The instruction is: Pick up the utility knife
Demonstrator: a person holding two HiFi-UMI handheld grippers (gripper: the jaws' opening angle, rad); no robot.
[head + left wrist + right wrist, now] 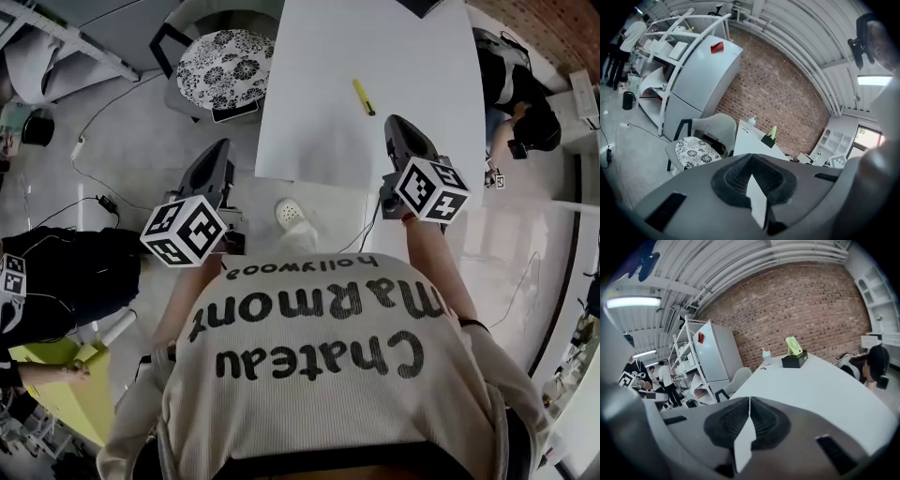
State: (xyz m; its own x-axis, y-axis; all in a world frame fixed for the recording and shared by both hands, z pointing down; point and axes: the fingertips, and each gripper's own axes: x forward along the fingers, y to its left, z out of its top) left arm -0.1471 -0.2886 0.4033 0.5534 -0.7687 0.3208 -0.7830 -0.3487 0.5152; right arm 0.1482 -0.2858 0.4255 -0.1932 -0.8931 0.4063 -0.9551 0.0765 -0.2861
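The yellow utility knife (pixel 363 97) lies on the white table (pixel 319 122), toward its right side. My right gripper (pixel 398 124) hovers over the table's near right corner, a short way on the near side of the knife, its jaws shut with nothing in them. In the right gripper view the gripper (pixel 749 399) points along the table (pixel 820 390); the knife does not show there. My left gripper (pixel 221 148) hangs over the floor, left of the table's near edge, also shut and empty. From the left gripper view the gripper (pixel 751 157) faces the table's end (pixel 752 140).
A grey chair with a floral cushion (pixel 225 58) stands left of the table. A black box with a green item (pixel 794 359) and a cup (pixel 766 356) sit at the table's far end. A person (pixel 516 103) sits at the right. Cables (pixel 98 178) lie on the floor.
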